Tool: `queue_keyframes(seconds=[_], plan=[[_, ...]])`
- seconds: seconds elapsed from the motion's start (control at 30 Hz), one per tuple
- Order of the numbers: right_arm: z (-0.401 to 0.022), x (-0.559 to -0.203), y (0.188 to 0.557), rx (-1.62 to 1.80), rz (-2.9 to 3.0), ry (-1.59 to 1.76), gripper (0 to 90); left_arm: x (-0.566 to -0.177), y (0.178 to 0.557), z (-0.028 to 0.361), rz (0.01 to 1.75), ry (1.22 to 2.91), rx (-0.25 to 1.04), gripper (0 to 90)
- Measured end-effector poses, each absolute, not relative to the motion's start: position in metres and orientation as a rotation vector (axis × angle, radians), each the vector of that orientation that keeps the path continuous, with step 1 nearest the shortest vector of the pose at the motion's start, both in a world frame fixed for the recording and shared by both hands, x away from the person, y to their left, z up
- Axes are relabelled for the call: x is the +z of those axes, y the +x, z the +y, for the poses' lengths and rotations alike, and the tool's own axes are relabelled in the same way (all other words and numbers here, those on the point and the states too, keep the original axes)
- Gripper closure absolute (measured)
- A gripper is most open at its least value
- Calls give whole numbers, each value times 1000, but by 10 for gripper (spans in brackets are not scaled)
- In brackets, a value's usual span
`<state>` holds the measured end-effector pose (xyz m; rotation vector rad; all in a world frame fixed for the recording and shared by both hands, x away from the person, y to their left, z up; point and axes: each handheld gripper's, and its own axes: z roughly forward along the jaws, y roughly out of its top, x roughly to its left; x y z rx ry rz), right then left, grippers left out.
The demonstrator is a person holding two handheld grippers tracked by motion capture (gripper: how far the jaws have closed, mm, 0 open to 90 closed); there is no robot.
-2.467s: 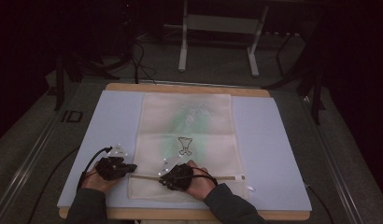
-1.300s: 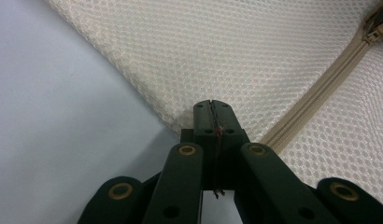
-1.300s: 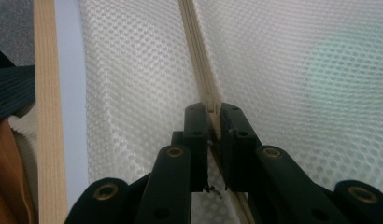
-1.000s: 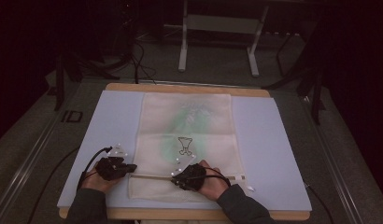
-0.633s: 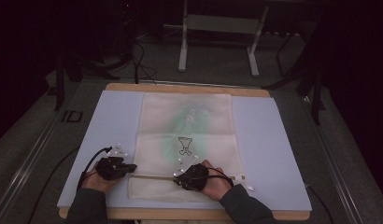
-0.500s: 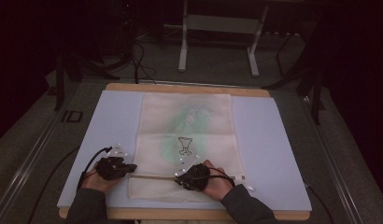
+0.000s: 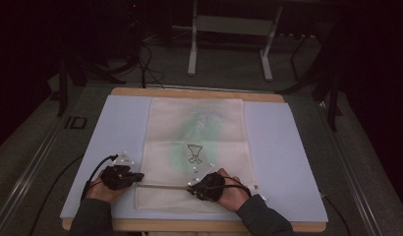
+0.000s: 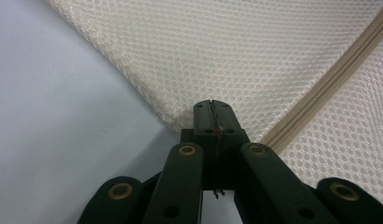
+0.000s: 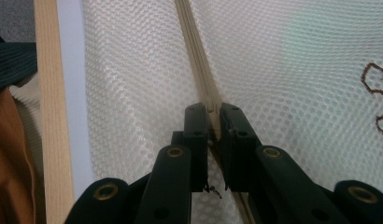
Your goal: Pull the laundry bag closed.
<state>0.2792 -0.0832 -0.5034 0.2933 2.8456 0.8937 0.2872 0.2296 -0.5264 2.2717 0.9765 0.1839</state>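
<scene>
Seen from the high view, a cream mesh laundry bag (image 7: 194, 147) lies flat on a pale blue mat (image 7: 288, 162) that covers the wooden table (image 7: 199, 93). A green garment with a small dark print shows through the mesh, so the bag is already filled. Near the front edge of the bag runs its zipper (image 7: 160, 186), a thin straight line from left to right. The left gripper (image 7: 133, 178) sits at the left end of this line, at the edge of the bag, and the right gripper (image 7: 197, 189) sits on the line near its middle. Probably one hand anchors the bag so that the other can work along the zipper without the soft mesh bunching up.

Next, in the left gripper view, the two black jaws are pressed fully together at the corner of the bag (image 8: 255, 56), and a little mesh and thread seem pinched between them. The zipper tape (image 8: 329, 74) runs away diagonally to the upper right, just beside the jaws. This grip looks like a holding grip, to keep the end still and the tape stretched.

Finally, in the right gripper view, the jaws are closed onto the zipper tape (image 9: 194, 51), which passes straight between them; a narrow gap remains because the tape fills it. Whether they hold the slider itself cannot be told. The wooden table edge (image 9: 47, 93) stands at the left.
</scene>
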Motion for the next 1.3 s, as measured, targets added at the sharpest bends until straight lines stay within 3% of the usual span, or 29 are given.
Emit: queue_keyframes(seconds=[1.3], plan=[[-127, -500, 282, 875, 2834, 362, 822, -527, 287, 230, 980, 2266, 182, 896]])
